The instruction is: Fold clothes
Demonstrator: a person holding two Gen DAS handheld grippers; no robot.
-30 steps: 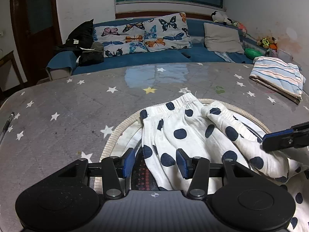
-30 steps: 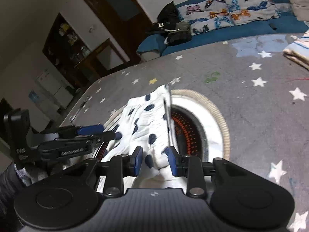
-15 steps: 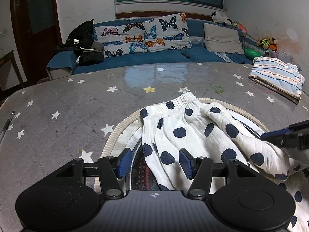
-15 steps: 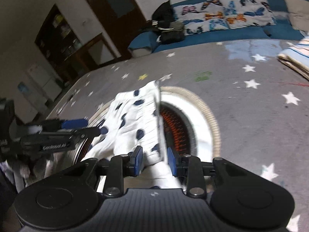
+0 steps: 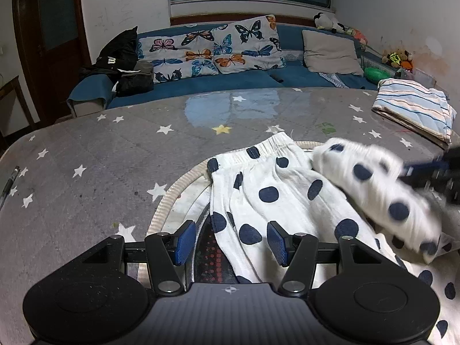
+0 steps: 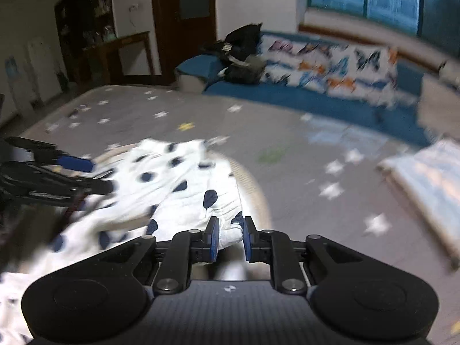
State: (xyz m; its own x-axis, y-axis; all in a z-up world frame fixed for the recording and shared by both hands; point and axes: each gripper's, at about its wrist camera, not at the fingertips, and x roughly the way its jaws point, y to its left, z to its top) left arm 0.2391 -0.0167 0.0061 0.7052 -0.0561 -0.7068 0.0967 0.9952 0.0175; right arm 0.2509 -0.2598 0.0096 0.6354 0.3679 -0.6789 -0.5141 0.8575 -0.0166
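Note:
White pants with dark blue dots (image 5: 273, 195) lie on the grey star-print table, waistband toward the sofa. My left gripper (image 5: 230, 241) hovers low over the near part of the pants, wide open, with nothing pinched between its blue pads. In the right wrist view my right gripper (image 6: 230, 237) is shut on a bunched edge of the pants (image 6: 184, 198). From the left wrist view that right gripper (image 5: 428, 172) is a blur at the right edge, holding one pant leg lifted over the other. The left gripper (image 6: 66, 169) shows at the left of the right wrist view.
A round beige-rimmed mat (image 5: 172, 189) with a dark centre lies under the pants. A folded striped cloth (image 5: 414, 109) rests at the table's far right. A pen (image 5: 8, 184) lies at the left edge. A blue sofa (image 5: 258, 77) with cushions stands behind the table.
My left gripper has opened wider. My right gripper has swung quickly with the pant leg, lifting it up and to the right; its view has turned toward the sofa.

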